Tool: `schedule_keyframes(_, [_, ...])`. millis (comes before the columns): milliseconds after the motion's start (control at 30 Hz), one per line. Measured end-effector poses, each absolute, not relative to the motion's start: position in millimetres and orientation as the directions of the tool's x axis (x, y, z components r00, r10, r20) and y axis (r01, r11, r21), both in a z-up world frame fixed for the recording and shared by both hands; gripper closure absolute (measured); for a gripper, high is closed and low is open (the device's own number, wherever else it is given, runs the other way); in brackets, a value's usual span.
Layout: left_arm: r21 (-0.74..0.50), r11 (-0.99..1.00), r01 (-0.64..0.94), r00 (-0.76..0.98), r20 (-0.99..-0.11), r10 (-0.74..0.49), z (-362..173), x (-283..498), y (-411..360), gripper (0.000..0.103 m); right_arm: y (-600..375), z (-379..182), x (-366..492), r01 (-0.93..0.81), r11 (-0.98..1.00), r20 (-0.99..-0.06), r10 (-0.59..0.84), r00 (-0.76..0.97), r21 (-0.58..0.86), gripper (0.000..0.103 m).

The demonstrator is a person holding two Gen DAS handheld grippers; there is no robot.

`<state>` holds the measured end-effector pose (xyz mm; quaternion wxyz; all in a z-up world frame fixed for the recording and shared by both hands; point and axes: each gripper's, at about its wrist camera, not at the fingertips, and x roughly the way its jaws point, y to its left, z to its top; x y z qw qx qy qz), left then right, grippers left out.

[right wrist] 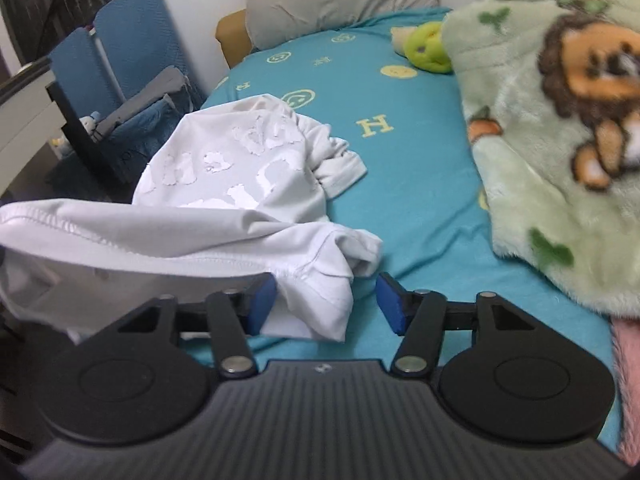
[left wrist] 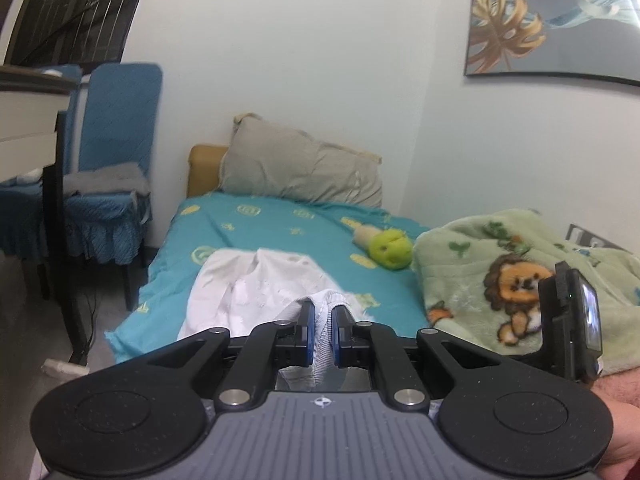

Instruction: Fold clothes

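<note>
A white t-shirt (right wrist: 224,168) with raised white lettering lies crumpled on the teal bed sheet (right wrist: 400,184). It also shows in the left wrist view (left wrist: 256,284). My left gripper (left wrist: 322,332) is shut on the shirt's stitched hem, which is lifted off the bed. The lifted hem stretches across the left of the right wrist view (right wrist: 100,236). My right gripper (right wrist: 326,300) is open, its blue pads either side of a hanging corner of the shirt, low over the sheet.
A green lion-print fleece blanket (right wrist: 560,120) is piled on the bed's right side. A green plush toy (left wrist: 390,248) and a grey pillow (left wrist: 300,168) lie near the headboard. A blue-covered chair (left wrist: 112,160) and a desk (left wrist: 28,112) stand left of the bed.
</note>
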<state>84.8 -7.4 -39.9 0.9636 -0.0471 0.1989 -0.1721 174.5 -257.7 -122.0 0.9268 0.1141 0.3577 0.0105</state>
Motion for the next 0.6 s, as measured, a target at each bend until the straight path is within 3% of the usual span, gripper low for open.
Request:
schedule_keyframes(100, [-0.161, 0.946, 0.282, 0.851, -0.413, -0.324, -45, 91, -4, 0.094, -253, -113, 170, 0.056, 0.983, -0.616, 0.063, 0.785, 0.172, 0.096])
schedule_keyframes(233, [-0.182, 0.946, 0.267, 0.804, -0.500, -0.323, -56, 104, -1, 0.092, -265, -93, 162, 0.044, 0.969, -0.523, 0.094, 0.847, 0.244, 0.096])
schedule_keyframes(367, [-0.149, 0.949, 0.279, 0.757, -0.574, -0.312, -73, 111, -8, 0.086, -267, -75, 155, 0.027, 0.973, -0.428, 0.075, 0.901, 0.228, 0.096])
schedule_keyframes(500, [-0.095, 0.954, 0.284, 0.740, -0.611, -0.281, -87, 113, -18, 0.086, -275, -76, 158, 0.039, 0.964, -0.448, 0.086, 0.890, 0.263, 0.096])
schedule_keyframes(600, [-0.066, 0.957, 0.282, 0.759, -0.595, -0.265, -87, 112, -23, 0.088, -289, -87, 161, 0.013, 0.932, -0.508, 0.186, 0.841, 0.362, 0.093])
